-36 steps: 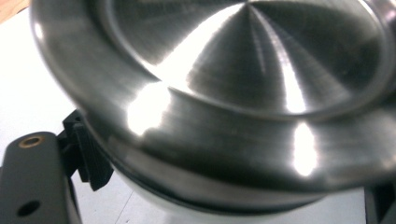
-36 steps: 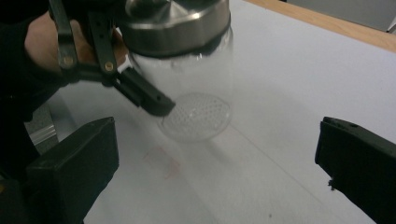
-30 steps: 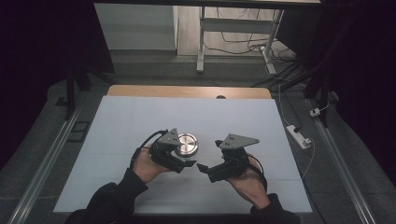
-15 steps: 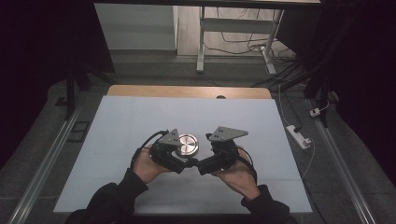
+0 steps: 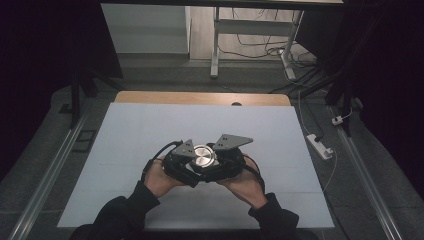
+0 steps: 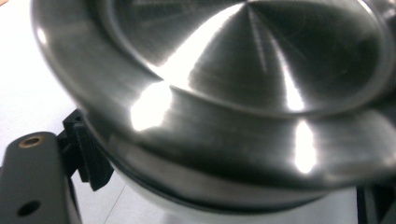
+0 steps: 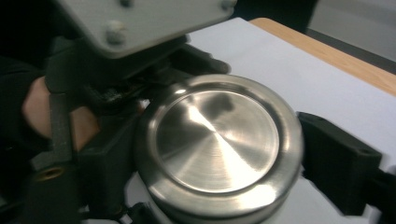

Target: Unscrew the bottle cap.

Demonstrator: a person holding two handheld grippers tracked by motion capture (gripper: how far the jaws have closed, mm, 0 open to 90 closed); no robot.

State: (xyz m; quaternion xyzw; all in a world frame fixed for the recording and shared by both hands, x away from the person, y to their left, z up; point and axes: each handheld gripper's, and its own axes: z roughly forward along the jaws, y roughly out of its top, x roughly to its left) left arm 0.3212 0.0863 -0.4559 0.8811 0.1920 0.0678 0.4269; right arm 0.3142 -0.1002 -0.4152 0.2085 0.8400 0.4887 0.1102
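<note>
A round steel tin [image 5: 202,156] sits upright, lid up, near the table's [image 5: 125,130] near edge, clamped between both grippers: left [image 5: 192,167], right [image 5: 212,169] just closing. The right gripper view shows the brushed lid.

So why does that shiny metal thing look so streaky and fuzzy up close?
In the left gripper view the steel lid sits too near the lens, so it blurs, with white glare patches on its rim. In the right gripper view it is sharper, with radial streaks. In the high view the room around the table is dark.
</note>
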